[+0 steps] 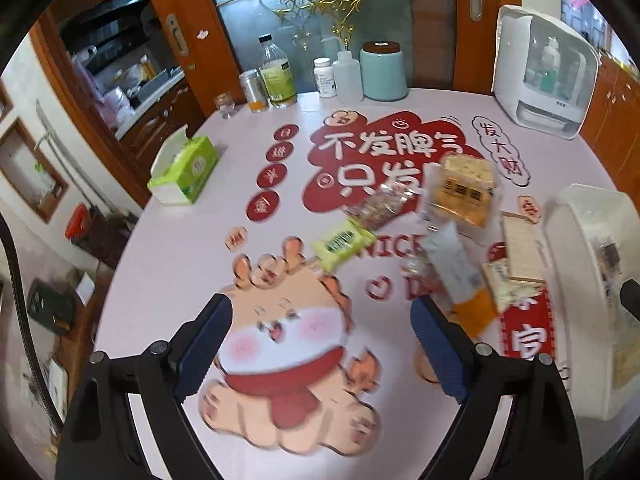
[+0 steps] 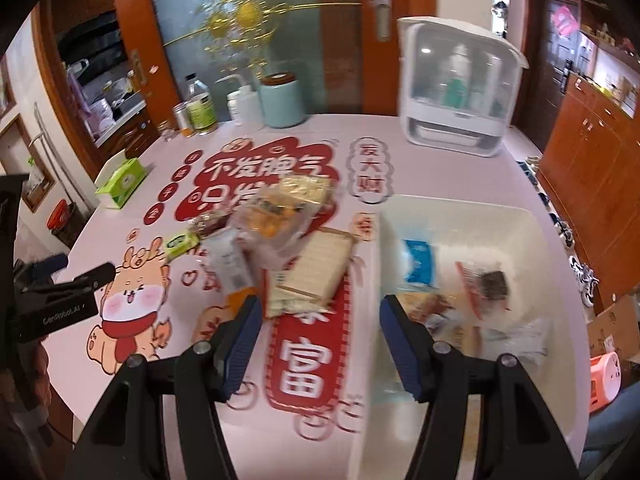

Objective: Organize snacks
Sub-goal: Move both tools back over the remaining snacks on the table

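L gripper (image 1: pixel 322 344) hung over the cartoon dragon print on the bench (image 1: pixel 168 264), fingers (image 1: pixel 208 344) spread wide w/ nothing between them. R gripper (image 2: pixel 320 344) sat above the red banner print, fingers (image 2: pixel 240 340) parted about halfway, also empty; its R finger overlapped the white bin's (image 2: pixel 532 224) near-left corner in view, contact unclear.

Snack pile lay mid-bench, left of the bin: a clear box of orange-yellow snacks (image 2: pixel 280 216) at the back, a white-and-orange pouch (image 2: pixel 230 268) in front-left, a flat beige cracker pack (image 2: pixel 316 272) just beside it on the right, touching. A small clear bag w/ brownish bits (image 1: pixel 376 204) and a yellow-green packet (image 1: pixel 342 242) sat on the pile's left edge. Both views motion-blurred, so labels unreadable.

Inside the bin: a blue-and-white packet (image 2: pixel 418 260), a red-trimmed pack w/ a dark square (image 2: pixel 486 284), and more wrappers near the front, too blurred to tell apart.

Far edge of bench: green tissue box (image 1: pixel 186 170), glass bottle w/ yellow label (image 1: pixel 276 74), white pill bottle (image 1: pixel 326 78), teal canister (image 1: pixel 382 70), white cabinet-style appliance w/ clear door (image 1: pixel 544 76). L gripper's body showed at the left edge of the R view.
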